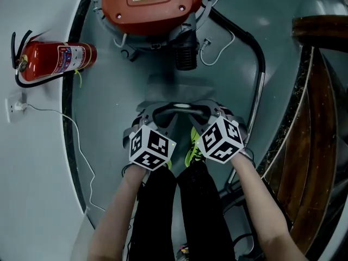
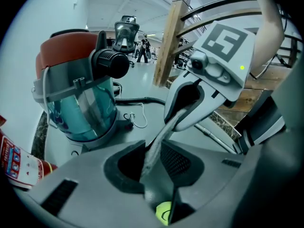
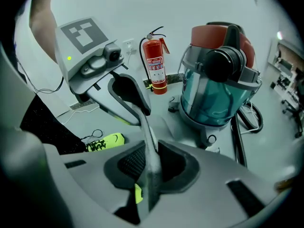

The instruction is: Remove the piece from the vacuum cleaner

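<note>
The vacuum cleaner stands on the floor ahead of me, with a red lid, a clear teal canister and a black hose port. Well short of it, my two grippers face each other at waist height. A thin grey strip runs between them. My left gripper is shut on one end of the strip. The other end is pinched in my right gripper. From the head view the left gripper and right gripper nearly touch, and only a short piece of the strip shows.
A red fire extinguisher stands at the wall on the left, near a wall socket with a white cable. The black hose and metal tube run along my right. A wooden stair railing borders the right side.
</note>
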Tool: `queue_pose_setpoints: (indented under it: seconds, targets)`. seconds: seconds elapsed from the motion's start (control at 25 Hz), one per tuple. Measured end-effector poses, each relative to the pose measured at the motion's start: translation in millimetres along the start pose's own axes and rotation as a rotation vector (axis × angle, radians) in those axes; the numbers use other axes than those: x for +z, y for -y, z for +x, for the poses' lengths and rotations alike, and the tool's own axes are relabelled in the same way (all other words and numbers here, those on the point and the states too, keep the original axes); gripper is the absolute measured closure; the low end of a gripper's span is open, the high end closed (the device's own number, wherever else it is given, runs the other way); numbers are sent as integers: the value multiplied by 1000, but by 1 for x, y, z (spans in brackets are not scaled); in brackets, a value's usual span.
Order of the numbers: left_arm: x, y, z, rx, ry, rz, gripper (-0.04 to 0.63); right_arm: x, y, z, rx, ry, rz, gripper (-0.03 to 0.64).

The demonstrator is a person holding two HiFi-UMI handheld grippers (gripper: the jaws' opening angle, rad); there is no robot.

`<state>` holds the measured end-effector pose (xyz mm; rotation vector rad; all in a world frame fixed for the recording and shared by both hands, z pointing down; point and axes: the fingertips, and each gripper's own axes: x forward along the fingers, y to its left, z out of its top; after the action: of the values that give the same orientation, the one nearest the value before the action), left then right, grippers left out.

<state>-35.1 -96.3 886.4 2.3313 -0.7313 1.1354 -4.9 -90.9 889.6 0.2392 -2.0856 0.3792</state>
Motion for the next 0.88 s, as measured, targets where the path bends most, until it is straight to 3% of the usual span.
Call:
queue_pose_setpoints:
  seconds: [0.28,0.4,0.64,0.88]
  targets:
    - [0,-5,3,18,-9,43,478,4,4,6,-1,9,34,546]
    - [3,-4,3,6,-2,65,414,5,6,7,11,10,51,523]
    - [-1,0,6,-28,-19,66,394,3,3,8,81,12,113,439]
    - [6,-1,-3,-40,14,2,394,8,5,-4,91,36,187,440]
